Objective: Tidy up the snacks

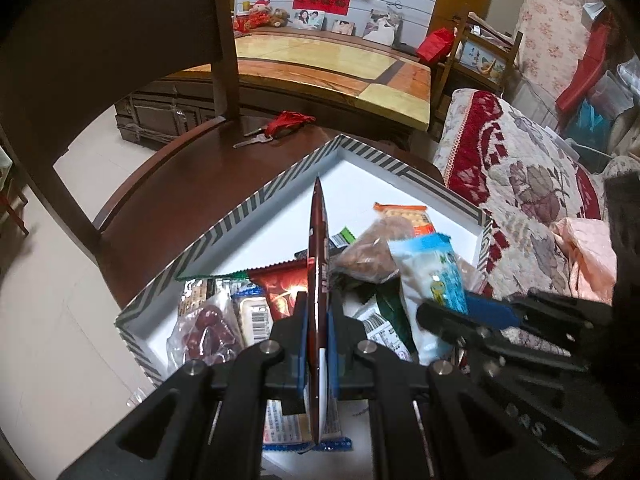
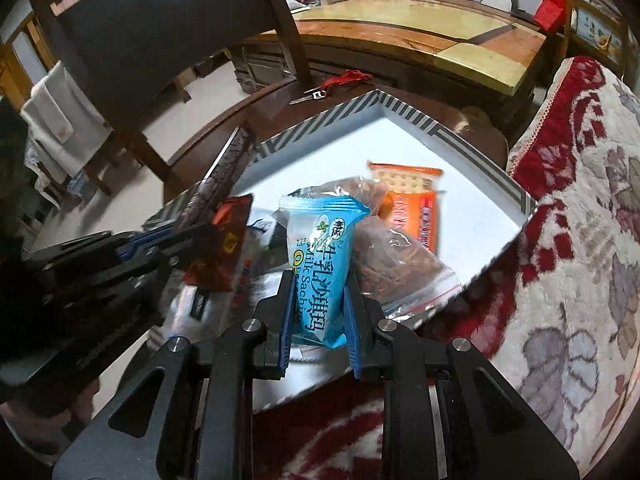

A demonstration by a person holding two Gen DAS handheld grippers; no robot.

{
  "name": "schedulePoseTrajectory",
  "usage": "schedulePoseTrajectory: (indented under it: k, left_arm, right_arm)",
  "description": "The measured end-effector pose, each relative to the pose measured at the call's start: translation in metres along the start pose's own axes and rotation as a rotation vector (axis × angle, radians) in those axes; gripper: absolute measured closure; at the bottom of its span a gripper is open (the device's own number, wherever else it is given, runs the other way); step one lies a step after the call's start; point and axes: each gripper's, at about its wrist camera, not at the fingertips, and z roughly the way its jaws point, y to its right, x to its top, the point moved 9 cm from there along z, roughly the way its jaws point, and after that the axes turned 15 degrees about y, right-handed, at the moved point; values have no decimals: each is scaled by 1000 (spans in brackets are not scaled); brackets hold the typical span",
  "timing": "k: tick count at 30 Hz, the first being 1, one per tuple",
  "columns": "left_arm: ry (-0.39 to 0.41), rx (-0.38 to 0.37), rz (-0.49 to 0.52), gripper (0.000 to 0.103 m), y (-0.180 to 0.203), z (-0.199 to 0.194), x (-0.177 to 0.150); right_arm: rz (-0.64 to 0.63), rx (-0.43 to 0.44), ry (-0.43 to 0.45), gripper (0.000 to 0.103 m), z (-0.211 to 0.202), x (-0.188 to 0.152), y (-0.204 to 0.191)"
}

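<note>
Partway through, we pinch a dark red packet in our left gripper and a blue bread packet in our right gripper, above the striped box already holding several snacks.

Table: dark brown wood, round edge, glossy top.
Box: shallow, white inside, striped rim (grey and white), sits directly on the table, one corner pointing far.
Key: lies on the bare wood just beyond the box's far corner, a red tassel attached.
Box floor: far half bare white; snack packets heaped in the near half.
Right of table: a flowered red-and-cream cover, close against the box's right side.
</note>
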Motion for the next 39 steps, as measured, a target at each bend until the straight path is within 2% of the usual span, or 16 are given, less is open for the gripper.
schedulePoseTrajectory:
  k: [5,9,14,15,17,19,22,25,31,33,39]
  left_arm:
    - [-2,3,-3,93,0,6,2]
    - [-2,18,12,92,3,7,3]
    - [3,29,2,88,3,6,4]
    - [3,34,2,85,3,6,4]
    - [4,44,0,76,2,4,4]
    - [9,47,-9,55,0,1,5]
    - [36,46,-17,35,0,-6,9]
    - [56,52,-9,25,4,-14,12]
    - [90,68,23,18,15,-27,12]
    - [101,64,30,13,18,-32,11]
    - [140,72,52,8,27,-48,8]
  right_arm:
    - [0,-27,-11,82,17,12,10]
    - [35,21,-6,81,21,16,7]
    - [62,50,8,75,10,11,-1]
    - [59,46,16,71,6,11,-2]
    - [59,41,23,69,1,10,-2]
    - [69,37,29,68,-5,11,1]
    - [95,29,60,68,-18,11,7]
    - [110,19,82,68,-31,10,14]
    - [90,-47,174,68,-61,8,21]
    - [67,-70,186,68,-70,4,23]
    - [58,-102,210,68,-90,-13,28]
